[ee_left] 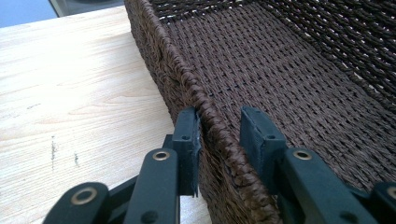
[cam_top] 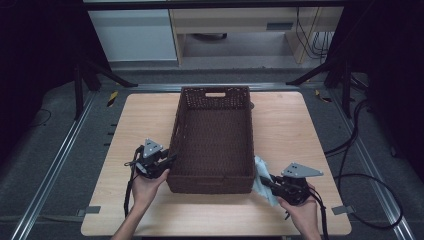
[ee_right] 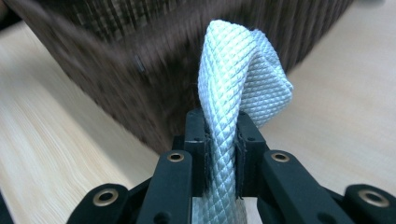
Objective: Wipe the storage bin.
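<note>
Right claw (ee_right: 222, 140) clamps a quilted pale cloth (ee_right: 238, 79) beside the woven brown basket (cam_top: 212, 135).

dark brown woven basket (cam_top: 212, 145) (pale diamond-patterned cloth (ee_right: 236, 79))

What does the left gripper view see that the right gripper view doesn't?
The left gripper view looks into the basket's woven inside, with the left gripper's fingers straddling the basket's rim; one finger touches it, the other stands apart inside. The right gripper view has the pale blue cloth pinched in the right gripper, and the basket's blurred outer wall behind it. Both share the brown basket and the wooden table.
</note>
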